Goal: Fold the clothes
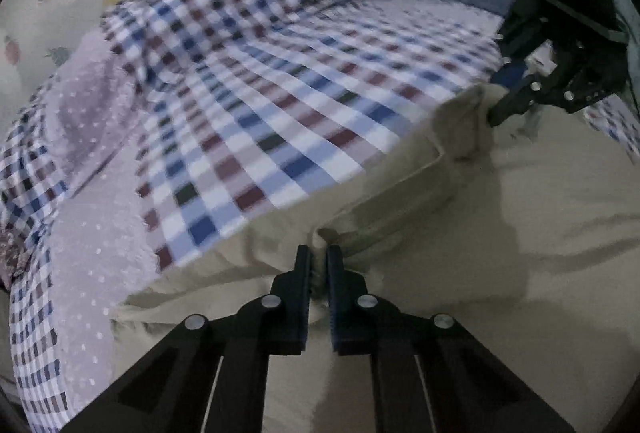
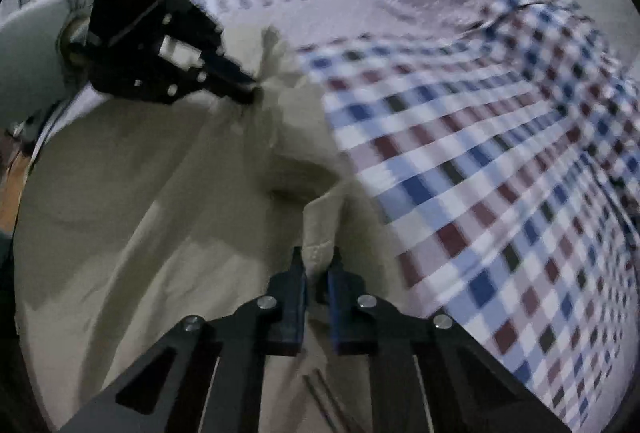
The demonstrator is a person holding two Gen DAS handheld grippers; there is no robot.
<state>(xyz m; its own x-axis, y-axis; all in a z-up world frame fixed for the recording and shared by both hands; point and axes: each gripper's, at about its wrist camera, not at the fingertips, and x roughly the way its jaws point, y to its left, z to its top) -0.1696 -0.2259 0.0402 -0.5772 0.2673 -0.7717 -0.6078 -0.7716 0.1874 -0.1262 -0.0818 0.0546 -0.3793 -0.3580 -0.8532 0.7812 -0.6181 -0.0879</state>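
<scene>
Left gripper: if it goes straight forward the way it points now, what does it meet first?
The left gripper is already shut on the beige garment, so more of that fabric comes first. Beyond it probably lies the checked bedsheet, though depth is unclear.

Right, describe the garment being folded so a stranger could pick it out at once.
Start from the checked bedcover that spans the bed. At its near edge lies a plain beige garment, with the left tongs and right tongs each pinching its edge. It is the only unpatterned cloth there.
</scene>
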